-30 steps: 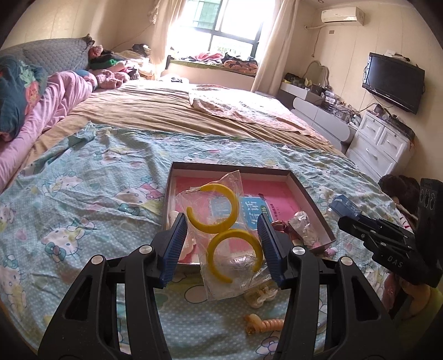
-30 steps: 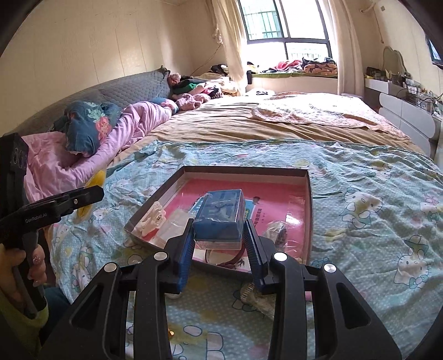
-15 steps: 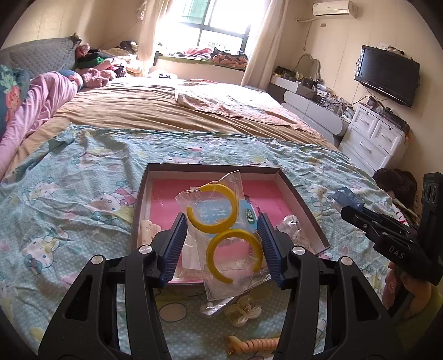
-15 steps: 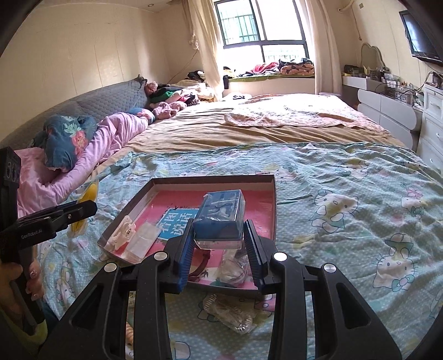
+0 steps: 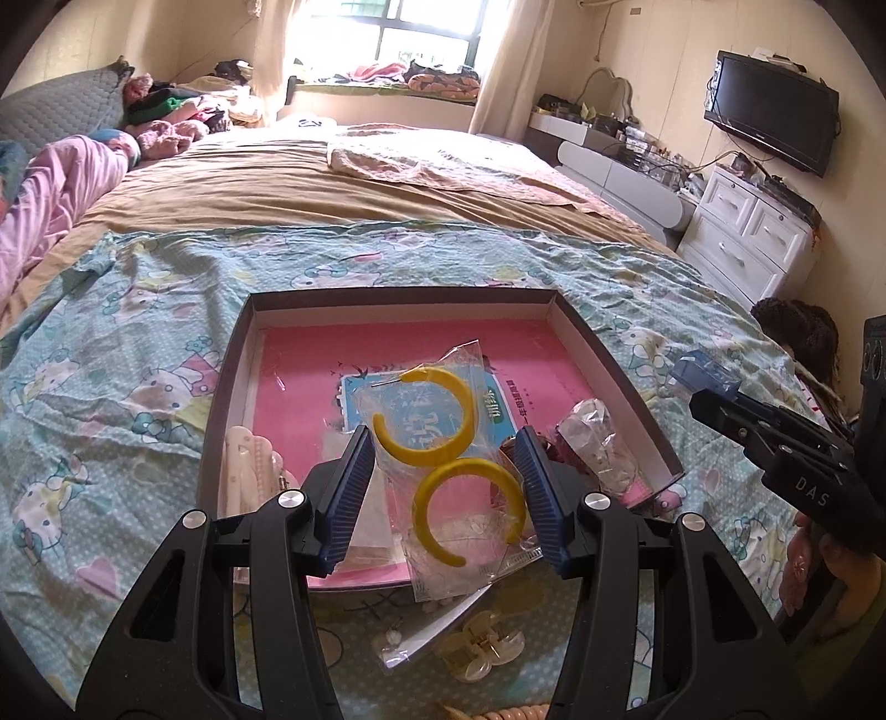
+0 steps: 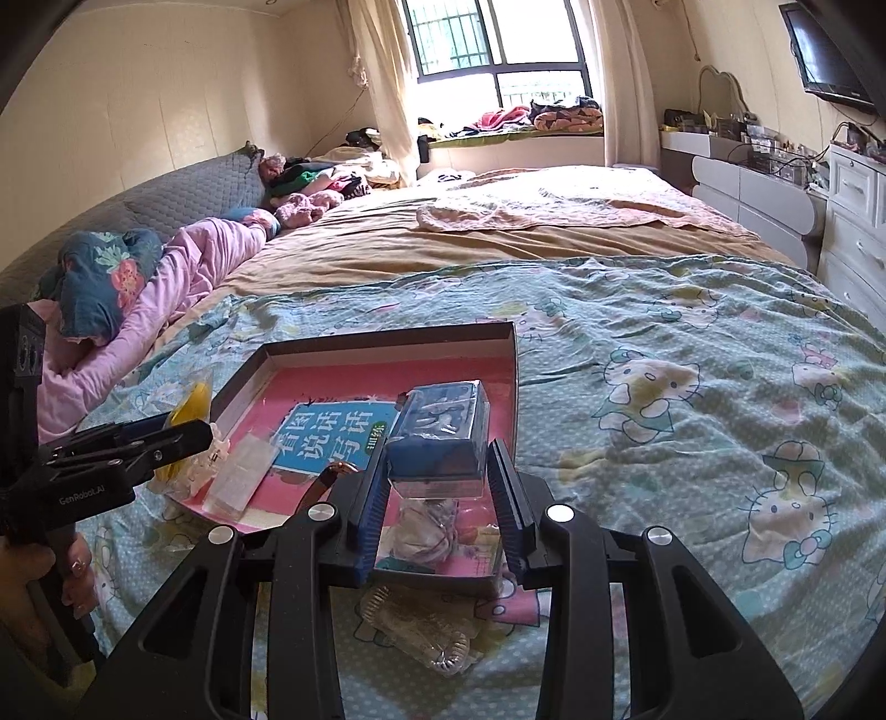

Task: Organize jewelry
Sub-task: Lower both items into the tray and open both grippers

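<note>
Over the shallow tray (image 5: pixel 221 421) on the bed, the left hand-held gripper (image 5: pixel 443 487) pinches a clear bag of yellow hoop earrings (image 5: pixel 443 443), and the right hand-held gripper (image 6: pixel 437 498) clamps a small blue box (image 6: pixel 437 432), probably for dropping in. The tray holds a booklet (image 6: pixel 326 437), cream hair clip (image 5: pixel 249 459) and small clear packets (image 5: pixel 598 443).

A bed (image 5: pixel 232 194) fills the room, its near half under a pale blue cartoon-cat quilt (image 5: pixel 138 332), its far half under a tan blanket (image 5: pixel 266 183). Pink bedding (image 5: pixel 50 188) lies bunched at the left (beside a grey quilted headboard (image 6: pixel 183 199)). Far off, a bright window (image 5: pixel 421 27) stands over a cluttered sill. At the right, a dark television (image 5: pixel 772 108) hangs above a white drawer chest (image 5: pixel 747 238).
</note>
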The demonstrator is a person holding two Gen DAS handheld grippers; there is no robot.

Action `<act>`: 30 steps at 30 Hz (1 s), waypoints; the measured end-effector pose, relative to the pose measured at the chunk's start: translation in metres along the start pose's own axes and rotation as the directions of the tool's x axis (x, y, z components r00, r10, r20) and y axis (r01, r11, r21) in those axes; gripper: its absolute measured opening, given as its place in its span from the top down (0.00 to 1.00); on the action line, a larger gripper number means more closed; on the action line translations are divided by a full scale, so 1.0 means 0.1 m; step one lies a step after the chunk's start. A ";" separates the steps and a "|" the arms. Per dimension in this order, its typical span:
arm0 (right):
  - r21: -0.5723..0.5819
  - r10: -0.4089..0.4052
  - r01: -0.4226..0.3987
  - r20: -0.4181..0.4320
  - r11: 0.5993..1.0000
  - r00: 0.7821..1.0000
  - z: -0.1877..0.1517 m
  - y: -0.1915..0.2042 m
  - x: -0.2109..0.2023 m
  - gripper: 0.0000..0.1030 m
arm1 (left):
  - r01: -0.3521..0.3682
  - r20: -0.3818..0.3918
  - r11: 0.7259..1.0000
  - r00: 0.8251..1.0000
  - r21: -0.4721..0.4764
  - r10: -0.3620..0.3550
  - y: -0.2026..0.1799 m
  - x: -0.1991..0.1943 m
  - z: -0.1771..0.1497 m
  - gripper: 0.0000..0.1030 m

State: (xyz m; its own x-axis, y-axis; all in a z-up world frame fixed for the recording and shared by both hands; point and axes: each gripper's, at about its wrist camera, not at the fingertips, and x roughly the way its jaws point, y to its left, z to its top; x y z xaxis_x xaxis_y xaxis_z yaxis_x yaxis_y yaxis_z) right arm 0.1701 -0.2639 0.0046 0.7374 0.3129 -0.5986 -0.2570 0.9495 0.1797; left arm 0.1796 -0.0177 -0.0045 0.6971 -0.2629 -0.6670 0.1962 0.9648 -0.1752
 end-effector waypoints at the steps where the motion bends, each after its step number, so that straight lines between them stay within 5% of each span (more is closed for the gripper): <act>1: 0.002 -0.002 0.002 -0.005 1.000 1.000 -0.01 0.00 0.02 0.67 | -0.001 -0.007 1.000 1.000 0.001 0.001 0.00 0.03 -0.01 0.57; 30: -0.015 -0.055 0.054 -0.093 0.998 0.994 -0.22 0.02 0.44 0.67 | 0.009 -0.084 1.000 0.996 -0.017 -0.010 0.16 0.45 -0.15 0.57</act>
State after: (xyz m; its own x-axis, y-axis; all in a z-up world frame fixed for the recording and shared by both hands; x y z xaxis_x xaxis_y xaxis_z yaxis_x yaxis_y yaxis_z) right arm 0.1886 -0.2490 -0.0386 0.6889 0.2571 -0.6777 -0.2262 0.9645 0.1360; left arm 0.2039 -0.0143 -0.0480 0.6350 -0.2709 -0.7234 0.1902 0.9625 -0.1935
